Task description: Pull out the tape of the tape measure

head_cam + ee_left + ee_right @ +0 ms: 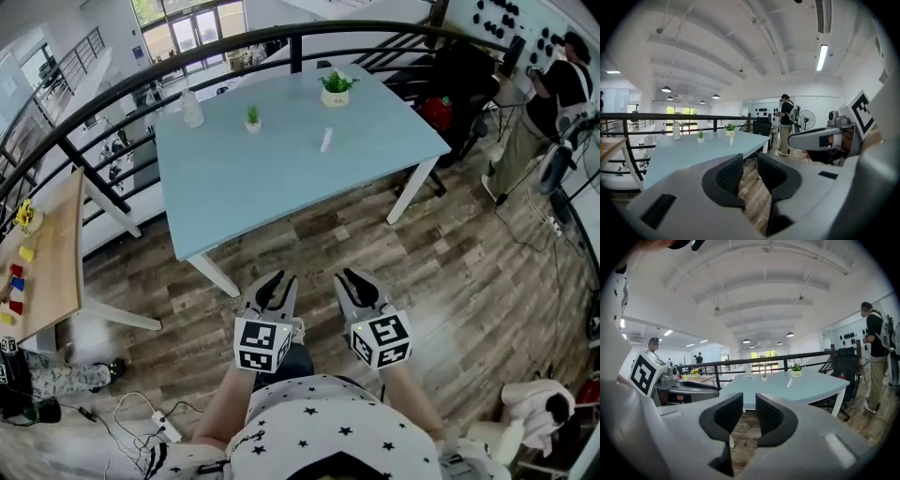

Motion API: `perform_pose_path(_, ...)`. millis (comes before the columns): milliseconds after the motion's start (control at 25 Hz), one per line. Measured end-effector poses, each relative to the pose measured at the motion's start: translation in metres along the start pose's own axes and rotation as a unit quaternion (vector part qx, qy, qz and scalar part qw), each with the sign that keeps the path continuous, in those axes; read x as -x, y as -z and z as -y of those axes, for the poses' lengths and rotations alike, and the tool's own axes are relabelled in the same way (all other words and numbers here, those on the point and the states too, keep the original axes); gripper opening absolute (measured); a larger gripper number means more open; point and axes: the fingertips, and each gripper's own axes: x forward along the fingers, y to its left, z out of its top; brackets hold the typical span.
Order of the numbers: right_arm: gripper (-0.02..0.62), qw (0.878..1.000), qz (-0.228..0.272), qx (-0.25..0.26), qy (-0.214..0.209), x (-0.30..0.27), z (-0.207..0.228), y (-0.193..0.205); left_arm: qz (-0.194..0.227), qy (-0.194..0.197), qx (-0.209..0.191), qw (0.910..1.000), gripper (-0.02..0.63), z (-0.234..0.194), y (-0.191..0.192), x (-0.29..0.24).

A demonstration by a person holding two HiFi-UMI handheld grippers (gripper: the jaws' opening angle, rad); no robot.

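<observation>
The left gripper (273, 284) and right gripper (359, 281) hang slightly spread and empty over plank floor, short of the smooth pale-blue table (281, 178). A small white oblong object (325, 141) lying there may be the tape measure. If it is not clamped, its slick case could skid when the tape is pulled.

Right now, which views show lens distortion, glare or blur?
Head view: fisheye bends the black railing into an arc; blue table sharp. Left gripper view: dark round corners, ceiling lamp glares. Right gripper view: same dark corners, far windows very bright.
</observation>
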Motion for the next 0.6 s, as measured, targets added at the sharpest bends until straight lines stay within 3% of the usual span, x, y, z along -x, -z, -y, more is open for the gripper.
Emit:
perform_pose_path(400,0.186,1.000,0.002,-0.008,0.006,-0.110,0.039,-0.054,0.005,0.007,0.001,1.0000,0.172,-0.092,-0.050,-0.079)
perform_pose_path(600,0.195,1.000,0.008,-0.001,0.012,-0.144,0.060,-0.068,0.010,0.017,-0.003,0.9998,0.174,-0.117,-0.063,-0.113)
